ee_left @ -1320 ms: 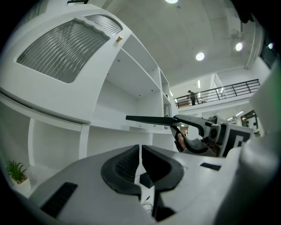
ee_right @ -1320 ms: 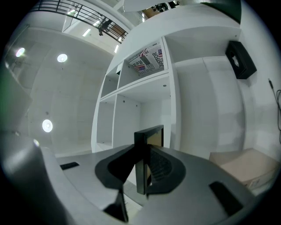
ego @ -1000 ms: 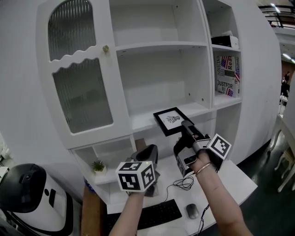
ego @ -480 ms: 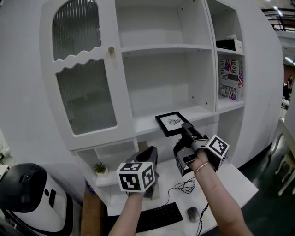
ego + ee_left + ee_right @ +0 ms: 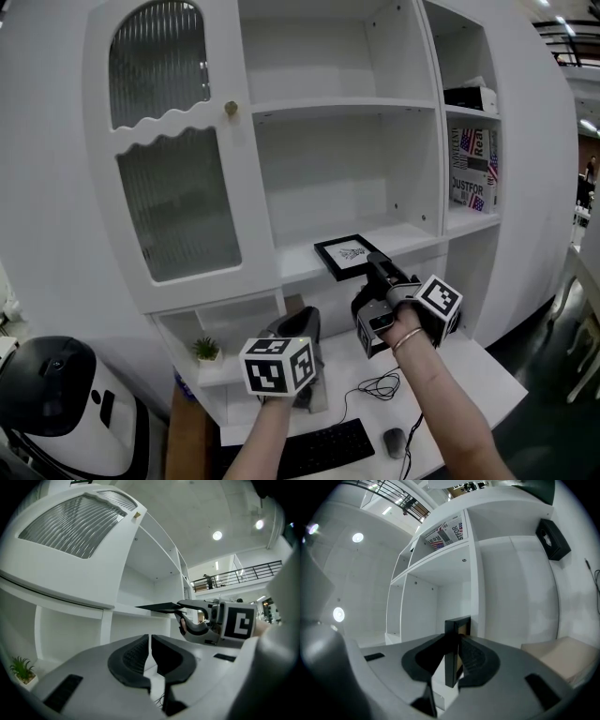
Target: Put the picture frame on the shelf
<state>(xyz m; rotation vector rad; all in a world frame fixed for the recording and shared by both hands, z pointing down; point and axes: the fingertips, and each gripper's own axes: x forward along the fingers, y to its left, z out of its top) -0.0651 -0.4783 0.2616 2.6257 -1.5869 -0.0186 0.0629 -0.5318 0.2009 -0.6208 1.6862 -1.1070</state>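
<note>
A small black picture frame [image 5: 350, 255] with a white print is held flat, face up, at the front edge of the middle shelf [image 5: 300, 263] of the white cabinet. My right gripper [image 5: 377, 266] is shut on the frame's near edge; in the right gripper view the frame [image 5: 452, 649] stands edge-on between the pads. My left gripper [image 5: 302, 328] hangs lower and to the left, above the desk, shut with nothing in it. The left gripper view shows its jaws [image 5: 150, 656] together, with the frame [image 5: 157, 606] and the right gripper [image 5: 180, 612] beyond.
The cabinet has a ribbed glass door [image 5: 178, 202] with a brass knob [image 5: 231, 109] at left and books [image 5: 472, 169] in the right column. A small potted plant [image 5: 205, 350] sits on a low shelf. The desk holds a keyboard [image 5: 323, 448], mouse [image 5: 394, 442] and cable [image 5: 375, 381].
The right gripper has carried the frame slightly up and toward the middle shelf. The left gripper has stayed put, shifting only a little.
</note>
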